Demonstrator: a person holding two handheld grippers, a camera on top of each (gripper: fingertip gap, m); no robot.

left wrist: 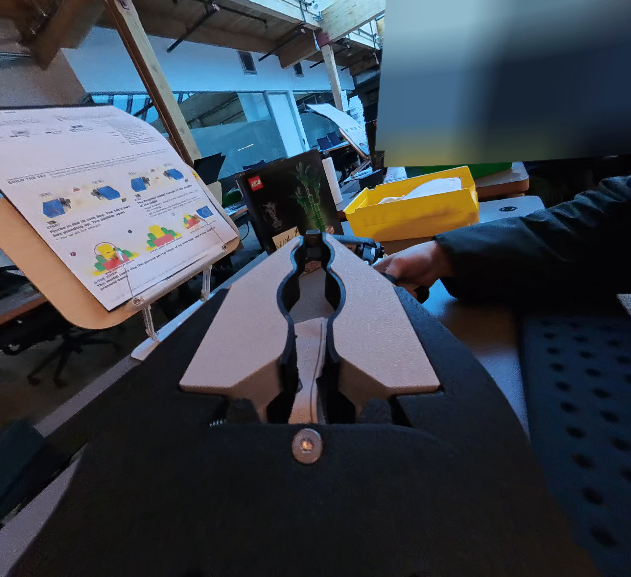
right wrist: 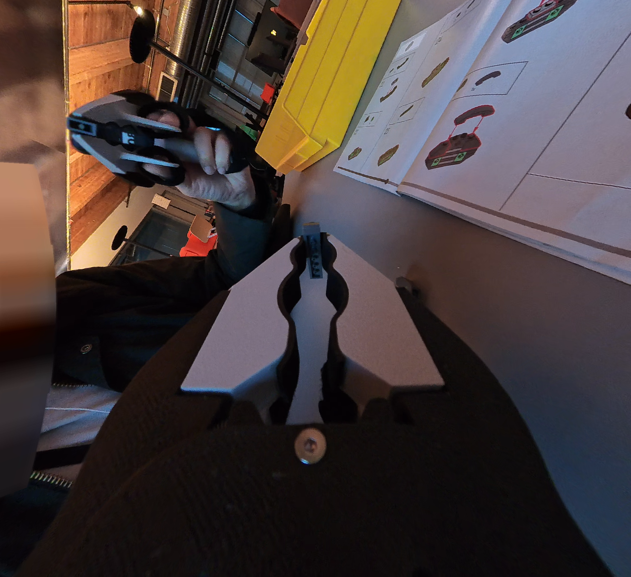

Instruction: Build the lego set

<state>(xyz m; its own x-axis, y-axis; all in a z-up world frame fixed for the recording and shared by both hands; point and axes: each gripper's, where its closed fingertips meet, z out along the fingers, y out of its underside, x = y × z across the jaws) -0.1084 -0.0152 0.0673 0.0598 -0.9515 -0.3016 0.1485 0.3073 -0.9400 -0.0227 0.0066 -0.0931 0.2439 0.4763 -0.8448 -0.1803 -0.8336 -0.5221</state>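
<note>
Grippers both clamped: left gripper (left wrist: 312, 243) on a dark piece (left wrist: 313, 246), right gripper (right wrist: 314, 253) on a grey plate (right wrist: 314, 258). Mid-build, likely mating step; booklet (right wrist: 512, 110) at 2 o'clock. Next: align studs, press.

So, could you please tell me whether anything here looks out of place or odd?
Nothing stands out. The yellow plastic bin sits level on the grey table, the open instruction booklet lies flat, and the left gripper and right gripper each pinch a small piece.
</note>
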